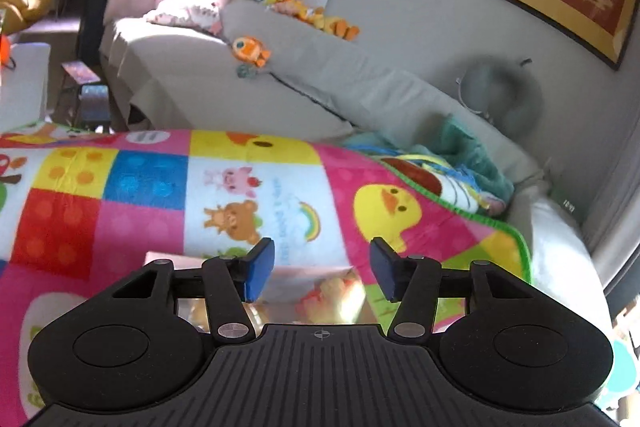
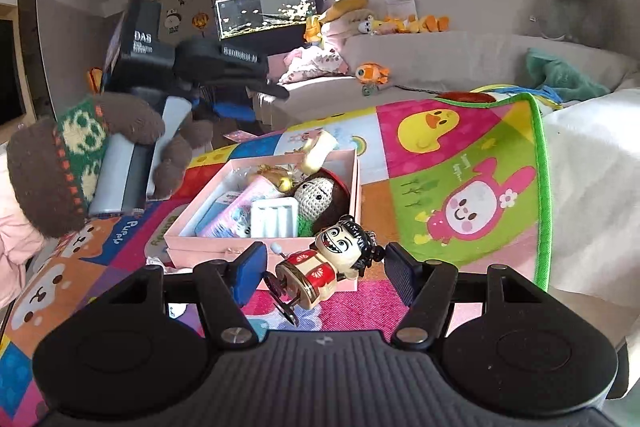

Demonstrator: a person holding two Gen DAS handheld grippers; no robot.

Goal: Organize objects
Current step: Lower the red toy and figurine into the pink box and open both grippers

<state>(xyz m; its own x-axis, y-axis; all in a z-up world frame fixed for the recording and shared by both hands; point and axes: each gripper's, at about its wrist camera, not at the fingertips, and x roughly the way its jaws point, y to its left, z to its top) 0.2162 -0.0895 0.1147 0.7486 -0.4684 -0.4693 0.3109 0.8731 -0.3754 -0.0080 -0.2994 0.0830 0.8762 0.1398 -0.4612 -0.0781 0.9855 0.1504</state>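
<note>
Pink cardboard box (image 2: 264,223) of small toys sits mid-frame on the cartoon play mat (image 2: 460,163). The right gripper (image 2: 326,273) holds a wind-up figurine (image 2: 320,267) at the box's near edge. The left gripper (image 1: 322,269) hangs half-open, empty, above the mat.

Grey round wall thing (image 1: 502,95) blurred.
</note>
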